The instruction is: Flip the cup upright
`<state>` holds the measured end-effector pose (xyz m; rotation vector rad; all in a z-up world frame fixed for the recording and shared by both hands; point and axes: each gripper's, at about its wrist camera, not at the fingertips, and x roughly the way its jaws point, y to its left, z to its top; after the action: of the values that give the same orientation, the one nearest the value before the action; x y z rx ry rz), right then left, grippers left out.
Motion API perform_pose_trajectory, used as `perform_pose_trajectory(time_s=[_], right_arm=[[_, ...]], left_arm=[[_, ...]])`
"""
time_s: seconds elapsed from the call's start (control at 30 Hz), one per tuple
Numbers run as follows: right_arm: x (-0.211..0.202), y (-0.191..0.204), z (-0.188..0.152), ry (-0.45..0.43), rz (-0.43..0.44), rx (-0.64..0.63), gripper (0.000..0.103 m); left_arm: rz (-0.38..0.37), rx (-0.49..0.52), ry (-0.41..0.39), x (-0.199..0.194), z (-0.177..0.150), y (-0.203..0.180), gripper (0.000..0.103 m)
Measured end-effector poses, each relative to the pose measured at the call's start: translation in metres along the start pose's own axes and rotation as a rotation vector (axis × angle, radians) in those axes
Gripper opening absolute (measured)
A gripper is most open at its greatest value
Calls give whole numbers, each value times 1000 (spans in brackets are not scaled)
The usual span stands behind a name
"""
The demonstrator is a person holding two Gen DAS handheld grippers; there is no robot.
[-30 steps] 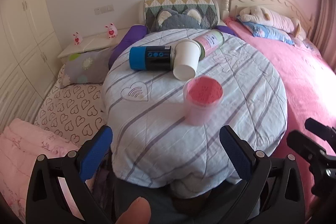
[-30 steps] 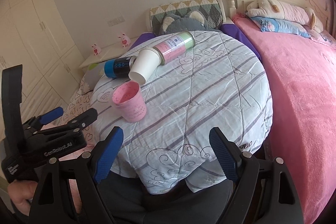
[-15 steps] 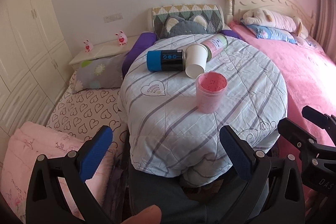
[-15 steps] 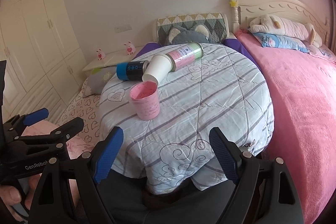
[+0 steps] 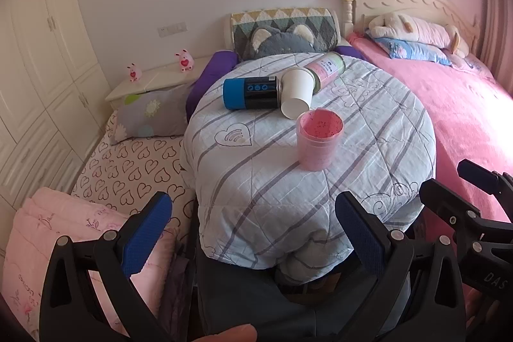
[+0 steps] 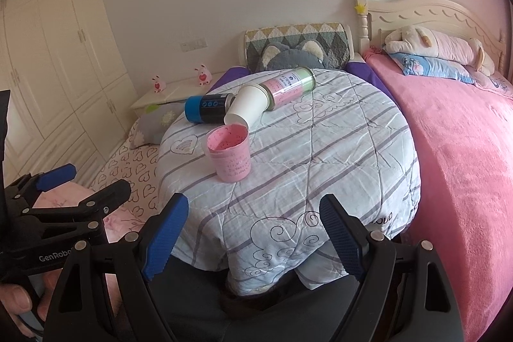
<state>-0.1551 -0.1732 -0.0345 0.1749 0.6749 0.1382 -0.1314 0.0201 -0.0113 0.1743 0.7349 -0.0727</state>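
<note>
A pink cup (image 5: 317, 142) stands upright, mouth up, near the middle of the round cloth-covered table (image 5: 368, 130); it also shows in the right wrist view (image 6: 229, 152). A white paper cup (image 5: 297, 97) (image 6: 246, 108) lies on its side behind it. My left gripper (image 5: 253, 229) is open and empty, below the table's near edge. My right gripper (image 6: 253, 233) is open and empty, also short of the table's near edge.
A blue and black can (image 5: 250, 92) and a pink and green can (image 5: 324, 70) lie on their sides beside the white cup. A pink bed (image 5: 455, 104) runs along the right. A heart-print mattress (image 5: 128, 162) and pillows lie on the left.
Both grippers have drawn back from the table and away from the pink cup. The cup has stayed upright in place.
</note>
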Motion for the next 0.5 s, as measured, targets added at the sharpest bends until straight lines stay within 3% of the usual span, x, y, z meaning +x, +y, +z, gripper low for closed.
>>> perform_pose_trajectory(time_s=[0.5], right_arm=[[-2, -1, 1, -6, -1, 2, 85]], left_arm=[[-8, 2, -3, -1, -2, -2, 103]])
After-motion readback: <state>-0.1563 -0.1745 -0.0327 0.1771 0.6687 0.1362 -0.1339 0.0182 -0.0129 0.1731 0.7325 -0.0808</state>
